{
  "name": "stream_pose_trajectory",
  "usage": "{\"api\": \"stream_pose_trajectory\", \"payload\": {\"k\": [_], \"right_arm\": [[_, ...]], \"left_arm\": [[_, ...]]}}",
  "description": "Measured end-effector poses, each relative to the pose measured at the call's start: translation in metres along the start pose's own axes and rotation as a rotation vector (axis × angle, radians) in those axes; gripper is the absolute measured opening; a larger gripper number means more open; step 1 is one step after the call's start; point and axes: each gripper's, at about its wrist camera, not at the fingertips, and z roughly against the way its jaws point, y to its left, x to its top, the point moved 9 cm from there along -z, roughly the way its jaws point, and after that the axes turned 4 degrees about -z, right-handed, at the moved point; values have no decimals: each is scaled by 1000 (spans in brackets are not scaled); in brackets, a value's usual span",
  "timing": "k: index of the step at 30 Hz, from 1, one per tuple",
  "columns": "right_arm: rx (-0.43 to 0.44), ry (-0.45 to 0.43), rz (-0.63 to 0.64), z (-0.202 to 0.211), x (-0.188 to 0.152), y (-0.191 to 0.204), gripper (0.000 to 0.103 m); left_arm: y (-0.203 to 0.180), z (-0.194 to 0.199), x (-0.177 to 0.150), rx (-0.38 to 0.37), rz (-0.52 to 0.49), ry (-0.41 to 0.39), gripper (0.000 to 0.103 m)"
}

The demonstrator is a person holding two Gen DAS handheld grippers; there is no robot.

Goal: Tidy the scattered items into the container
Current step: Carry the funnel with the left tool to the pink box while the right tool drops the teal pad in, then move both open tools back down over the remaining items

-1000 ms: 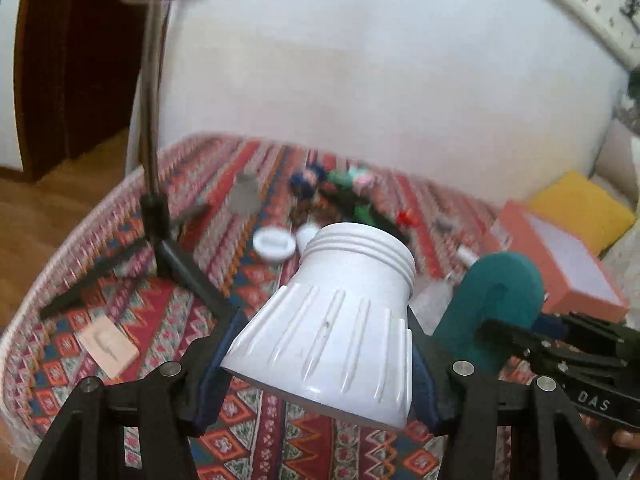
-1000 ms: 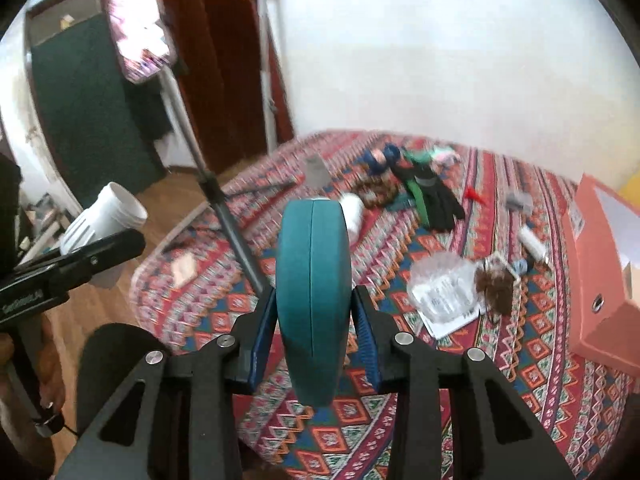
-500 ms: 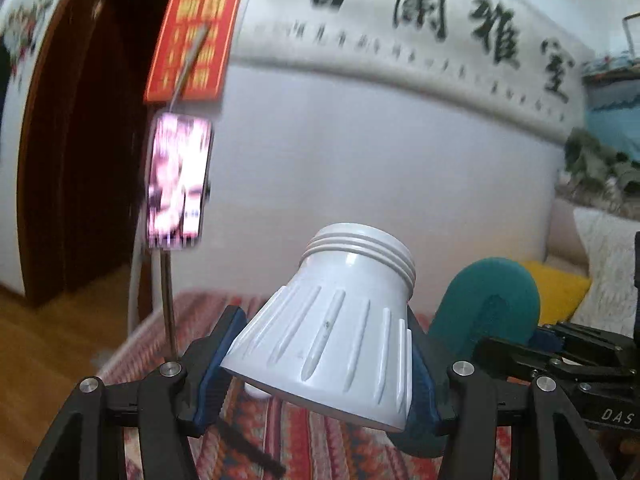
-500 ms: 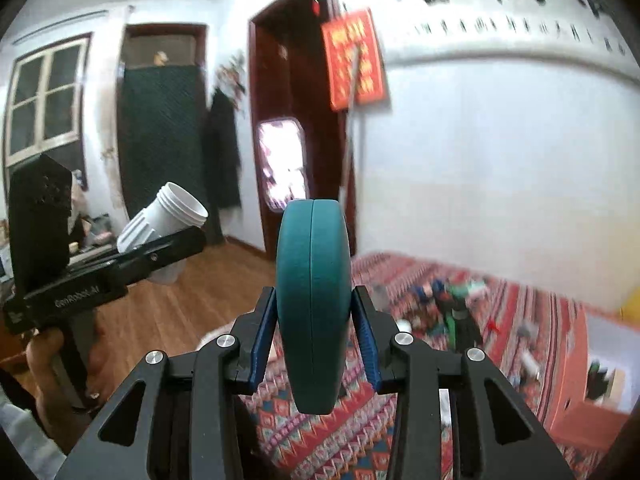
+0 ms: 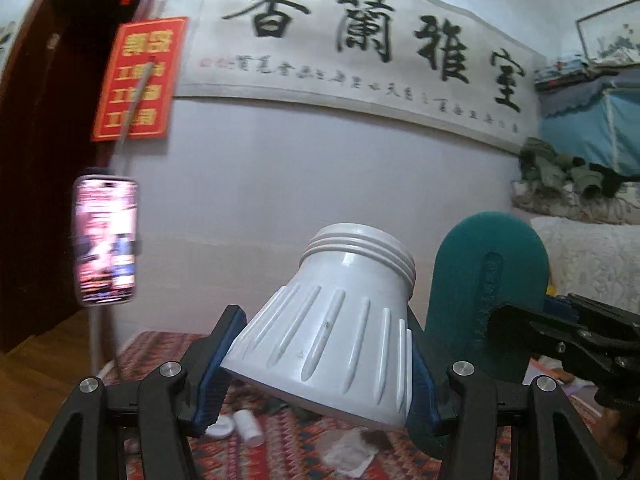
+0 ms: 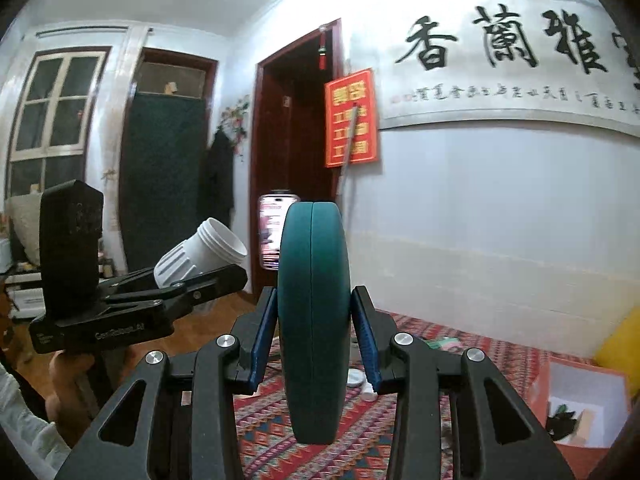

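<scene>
My left gripper (image 5: 316, 364) is shut on a white ribbed plastic jar (image 5: 336, 320), its threaded mouth tilted up and away. The same jar (image 6: 200, 254) shows in the right wrist view, held high at the left by the left gripper (image 6: 208, 276). My right gripper (image 6: 314, 340) is shut on a flat teal case (image 6: 314, 320), held upright on its edge. In the left wrist view that teal case (image 5: 488, 296) stands just right of the jar. An orange box (image 6: 576, 412), open on top with dark items inside, sits low at the right.
A patterned red cloth (image 6: 480, 352) covers the surface below, with a white lid (image 5: 219, 426), a small white bottle (image 5: 250, 426) and a clear bag (image 5: 348, 450) on it. A phone (image 5: 106, 240) on a stand rises at the left. A hand (image 6: 68, 364) holds the left gripper.
Both grippers have risen and tilted upward with their loads; the views now show the wall and calligraphy banner, and most of the cloth has dropped out of sight.
</scene>
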Motion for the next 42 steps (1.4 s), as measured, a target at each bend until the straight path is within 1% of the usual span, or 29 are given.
{"api": "stream_pose_trajectory", "payload": {"k": [2, 5, 7, 9, 12, 14, 16, 18, 20, 22, 23, 24, 25, 27, 30, 32, 33, 34, 36, 38, 40, 42], "right_arm": [[-60, 1, -12, 3, 2, -29, 40], [-150, 2, -30, 8, 5, -72, 40], [-210, 3, -41, 11, 7, -101, 40], [-270, 3, -53, 15, 8, -130, 40], [-360, 5, -71, 22, 11, -173, 40], [-441, 31, -108, 17, 0, -226, 40], [-505, 61, -172, 7, -15, -280, 40], [-564, 99, -247, -3, -37, -334, 40], [-602, 139, -296, -15, -56, -375, 40], [-649, 181, -344, -26, -72, -416, 41], [-672, 202, -367, -31, -80, -436, 43], [-685, 178, -372, -26, -76, -439, 59], [-698, 153, -376, -21, -72, -443, 79], [-722, 103, -384, -11, -63, -449, 92], [-759, 28, -395, 5, -51, -458, 94], [-727, 9, -386, 8, -48, -440, 94], [-711, 0, -381, 9, -46, -431, 95], [-686, 3, -374, 5, -47, -416, 96], [-636, 7, -359, -2, -49, -387, 99], [-578, 39, -361, -19, -63, -348, 102], [-519, 70, -362, -36, -77, -309, 102], [-453, 144, -360, -65, -101, -278, 102]], "left_arm": [[-17, -20, 4, -53, -7, 6, 63], [-51, -64, 9, -165, -12, 29, 63], [-79, -105, 11, -244, -14, 58, 63], [-109, -145, 8, -306, -11, 100, 63], [-152, -218, -5, -394, 11, 192, 63], [-185, -268, -22, -428, 24, 263, 63], [-214, -313, -41, -455, 43, 335, 63], [-247, -347, -59, -509, 71, 408, 63], [-280, -380, -77, -559, 78, 478, 63], [-302, -403, -94, -600, 87, 563, 64], [-312, -414, -102, -619, 92, 608, 65], [-316, -421, -106, -627, 101, 634, 72], [-313, -422, -103, -623, 109, 633, 82], [-301, -419, -93, -612, 120, 611, 85], [-267, -404, -73, -559, 94, 560, 86], [-228, -388, -61, -516, 96, 521, 89], [-205, -380, -60, -481, 97, 510, 95], [-178, -370, -61, -437, 96, 501, 97], [-123, -348, -72, -327, 92, 499, 97], [-68, -325, -97, -208, 86, 523, 98], [-16, -298, -133, -97, 84, 575, 98], [25, -272, -174, -10, 88, 638, 98]]}}
